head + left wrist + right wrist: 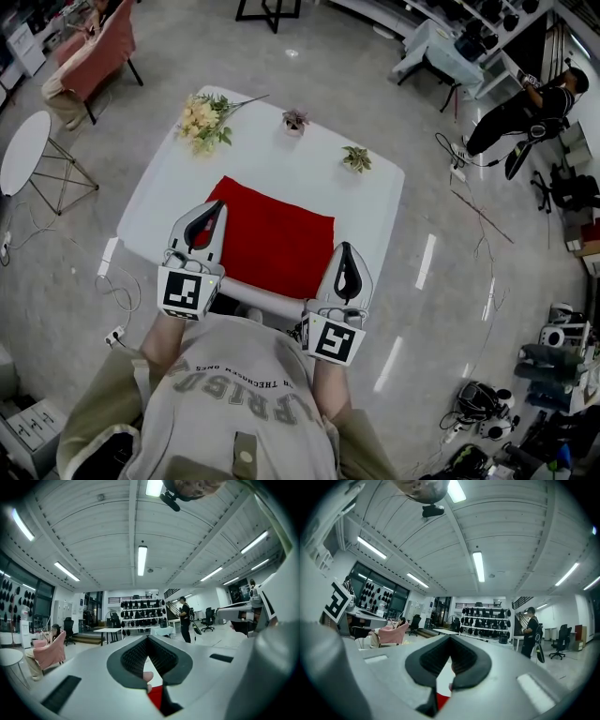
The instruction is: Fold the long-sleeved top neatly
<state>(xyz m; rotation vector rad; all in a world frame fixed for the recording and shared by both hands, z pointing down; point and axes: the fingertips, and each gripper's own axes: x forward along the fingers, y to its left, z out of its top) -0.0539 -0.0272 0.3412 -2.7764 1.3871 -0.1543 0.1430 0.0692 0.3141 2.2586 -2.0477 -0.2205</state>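
The red long-sleeved top (272, 246) lies folded into a flat rectangle on the near half of the white table (281, 155). My left gripper (214, 208) hovers over the top's far left corner, jaws shut. At the top's right edge my right gripper (344, 248) is shut too. In the left gripper view the left gripper (149, 638) has its pads together with nothing between them, and a sliver of the red top (156, 695) shows below. The right gripper view shows the same: the right gripper (450, 639) is shut, with the red top (442, 700) beneath. Both grippers point level.
A bunch of pale flowers (202, 120) and two small potted plants (294, 121) (356, 159) stand along the table's far side. On the floor at left are a pink armchair (94, 47) and a round side table (23, 150). A person (525, 108) crouches at the far right.
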